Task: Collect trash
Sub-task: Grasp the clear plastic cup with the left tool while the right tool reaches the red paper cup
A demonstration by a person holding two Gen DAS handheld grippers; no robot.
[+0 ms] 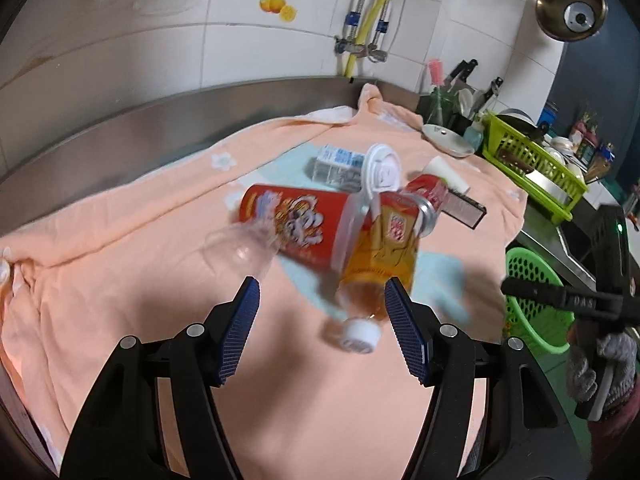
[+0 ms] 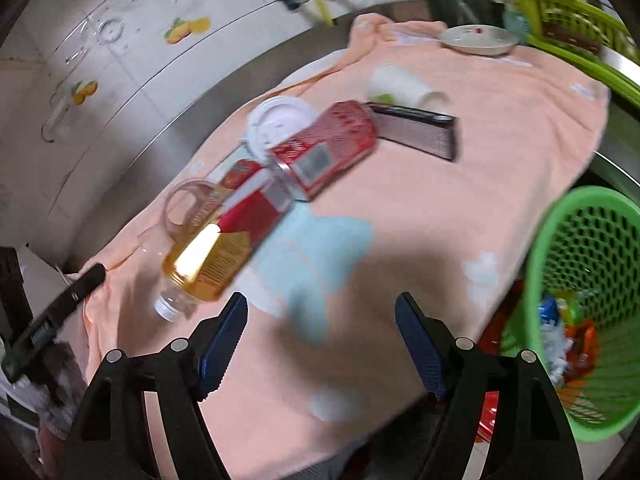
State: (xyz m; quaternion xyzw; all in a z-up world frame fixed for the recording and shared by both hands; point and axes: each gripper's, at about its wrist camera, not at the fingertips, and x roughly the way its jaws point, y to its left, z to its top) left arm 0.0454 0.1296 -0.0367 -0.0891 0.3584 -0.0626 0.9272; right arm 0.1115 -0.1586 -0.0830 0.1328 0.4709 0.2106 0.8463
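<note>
A peach towel (image 1: pixel 132 300) carries a heap of trash. A bottle of amber drink (image 1: pixel 380 248) lies on its side, its white cap (image 1: pixel 360 332) towards me. Behind it lie a red printed cup (image 1: pixel 288 224), a clear plastic cup (image 1: pixel 236 248), a white lid (image 1: pixel 382 168), a milk carton (image 1: pixel 336 164) and a red can (image 1: pixel 428 200). My left gripper (image 1: pixel 322 312) is open just over the bottle's neck, pads not touching it. My right gripper (image 2: pixel 322 320) is open and empty over bare towel, the bottle (image 2: pixel 216 248) to its left and the can (image 2: pixel 328 148) beyond.
A green perforated basket (image 2: pixel 592 300) with wrappers inside stands off the counter's right edge. A black comb-like piece (image 2: pixel 416 132), a white paper cup (image 2: pixel 400 84), a plate (image 2: pixel 476 38) and a lime dish rack (image 1: pixel 532 168) sit at the back right. A tiled wall runs behind.
</note>
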